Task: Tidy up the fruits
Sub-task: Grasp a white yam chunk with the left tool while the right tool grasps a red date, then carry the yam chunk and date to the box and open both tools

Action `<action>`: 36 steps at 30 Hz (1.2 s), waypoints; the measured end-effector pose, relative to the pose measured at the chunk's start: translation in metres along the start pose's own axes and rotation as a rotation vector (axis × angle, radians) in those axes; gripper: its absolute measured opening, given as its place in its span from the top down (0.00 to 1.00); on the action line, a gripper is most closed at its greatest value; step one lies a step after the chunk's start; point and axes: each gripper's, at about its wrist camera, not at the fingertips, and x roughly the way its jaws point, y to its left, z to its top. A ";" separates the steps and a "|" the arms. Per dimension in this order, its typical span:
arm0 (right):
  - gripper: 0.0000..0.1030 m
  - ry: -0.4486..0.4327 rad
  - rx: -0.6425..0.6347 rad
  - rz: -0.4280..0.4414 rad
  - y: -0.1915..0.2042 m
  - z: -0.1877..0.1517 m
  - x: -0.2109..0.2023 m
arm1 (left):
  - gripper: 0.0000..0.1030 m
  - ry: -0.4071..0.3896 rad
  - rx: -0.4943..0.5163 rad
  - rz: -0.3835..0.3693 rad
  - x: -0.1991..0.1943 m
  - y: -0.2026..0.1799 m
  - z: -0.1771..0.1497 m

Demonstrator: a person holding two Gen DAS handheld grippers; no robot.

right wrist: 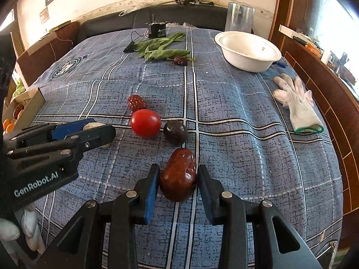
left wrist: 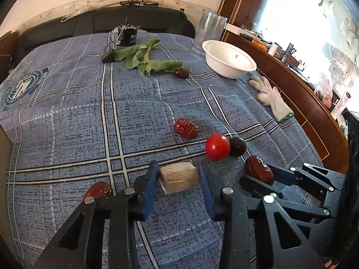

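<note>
My left gripper (left wrist: 178,174) is shut on a pale beige chunk (left wrist: 178,177), both blue pads touching its sides; it also shows in the right wrist view (right wrist: 89,128). My right gripper (right wrist: 178,179) is shut on a dark red date (right wrist: 178,174), also seen in the left wrist view (left wrist: 258,170). On the blue plaid cloth (right wrist: 235,112) lie a red tomato (right wrist: 145,122), a dark round fruit (right wrist: 175,131), a wrinkled red date (right wrist: 136,102), another date by the leaves (right wrist: 180,61), and one date near my left fingers (left wrist: 98,190).
A white bowl (right wrist: 248,52) stands at the back right, a clear glass (right wrist: 239,20) behind it. Green leaves (right wrist: 161,47) and a black device (right wrist: 157,29) lie at the back. A white glove (right wrist: 298,105) lies right. A cardboard box (right wrist: 24,105) with fruit stands left.
</note>
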 end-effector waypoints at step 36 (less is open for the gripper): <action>0.68 -0.202 0.064 0.099 0.010 0.000 -0.028 | 0.66 -0.175 -0.183 -0.018 -0.089 0.030 -0.029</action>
